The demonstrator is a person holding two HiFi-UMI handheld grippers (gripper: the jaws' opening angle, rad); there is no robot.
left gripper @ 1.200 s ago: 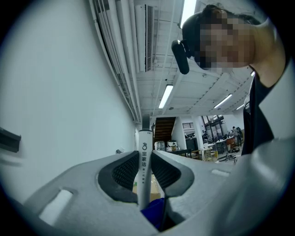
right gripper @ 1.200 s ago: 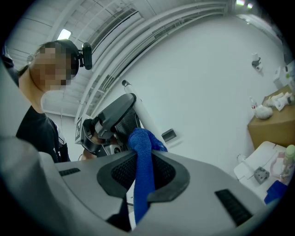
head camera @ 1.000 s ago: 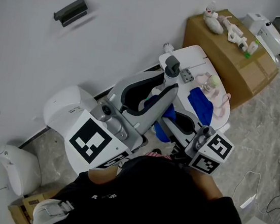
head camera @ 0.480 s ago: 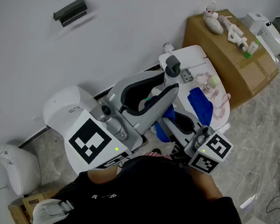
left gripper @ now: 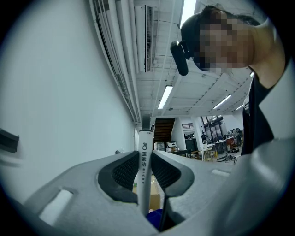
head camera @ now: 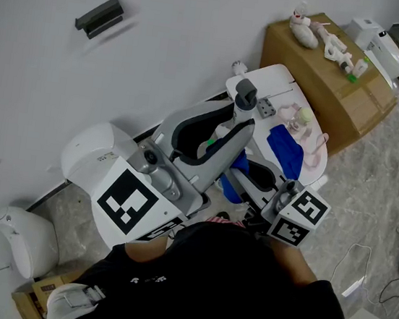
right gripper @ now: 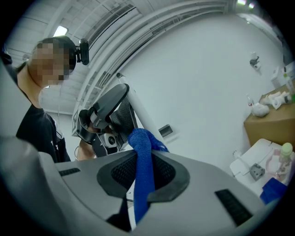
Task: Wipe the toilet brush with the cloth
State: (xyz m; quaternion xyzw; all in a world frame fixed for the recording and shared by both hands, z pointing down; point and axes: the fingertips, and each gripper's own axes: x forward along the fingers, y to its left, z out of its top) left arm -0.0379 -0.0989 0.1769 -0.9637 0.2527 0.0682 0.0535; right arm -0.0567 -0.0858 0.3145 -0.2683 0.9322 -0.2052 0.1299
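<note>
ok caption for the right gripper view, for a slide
Right tongs shut on a blue cloth, with the white brush handle behind

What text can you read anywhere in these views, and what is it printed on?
"宝家洁": vertical, under a round logo, on the white toilet brush handle.
Smaller characters below it: too small to read.
Dark print on the white housing: too small to read.
On the left cube and right cube: square markers only, no words.
</note>
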